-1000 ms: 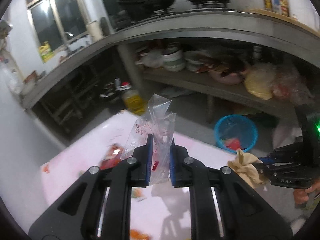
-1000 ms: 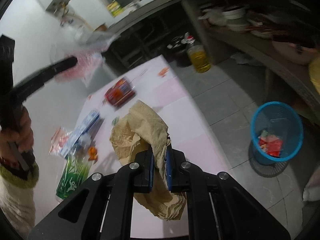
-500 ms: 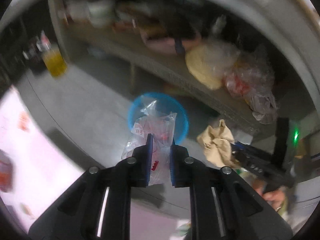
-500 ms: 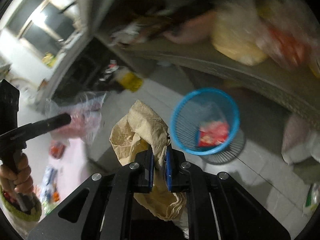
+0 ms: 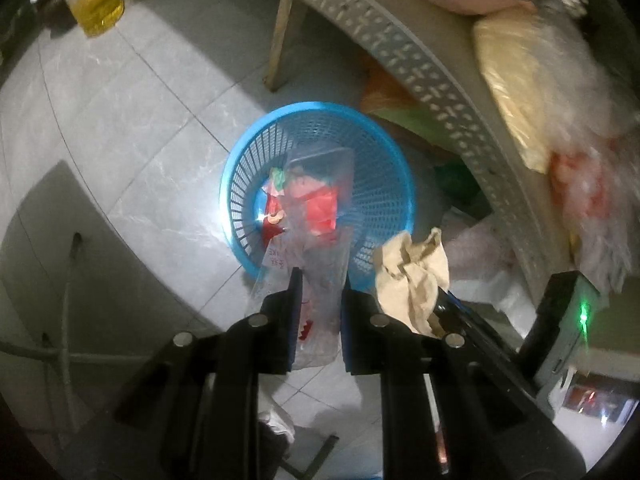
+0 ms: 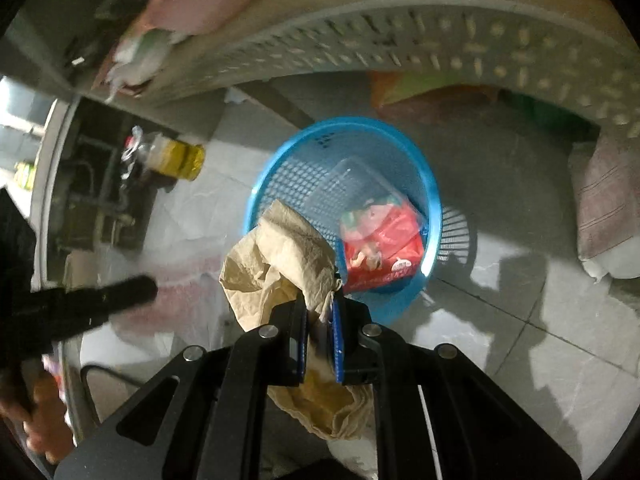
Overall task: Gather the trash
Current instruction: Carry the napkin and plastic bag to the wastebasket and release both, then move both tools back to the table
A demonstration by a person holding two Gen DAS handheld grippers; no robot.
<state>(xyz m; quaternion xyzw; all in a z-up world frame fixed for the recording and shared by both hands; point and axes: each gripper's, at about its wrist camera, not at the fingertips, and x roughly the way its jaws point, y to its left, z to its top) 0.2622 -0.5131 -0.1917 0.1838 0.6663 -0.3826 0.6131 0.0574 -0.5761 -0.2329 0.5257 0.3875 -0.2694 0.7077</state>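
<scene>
My left gripper (image 5: 320, 280) is shut on a clear plastic bag (image 5: 320, 252) with red print, hanging above the near rim of a blue mesh basket (image 5: 248, 152) on the floor. Red wrappers (image 5: 320, 210) lie inside the basket. My right gripper (image 6: 319, 308) is shut on a crumpled brown paper (image 6: 280, 256), held over the near left rim of the same blue basket (image 6: 400, 136), which holds a red wrapper (image 6: 384, 252). In the left wrist view the brown paper (image 5: 412, 272) shows just right of my fingers. The left gripper (image 6: 120, 296) is a blurred dark bar at the left of the right wrist view.
A perforated grey shelf edge (image 5: 420, 68) curves over the basket, with bagged goods (image 5: 532, 80) on it. A jug of yellow oil (image 5: 96, 4) stands on the grey tiled floor (image 5: 120, 120) at the far left. A wooden shelf leg (image 5: 280, 40) stands behind the basket.
Both grippers swung away from the pink table and down toward the floor, still holding the bag and the paper. The blue basket now sits directly below them.
</scene>
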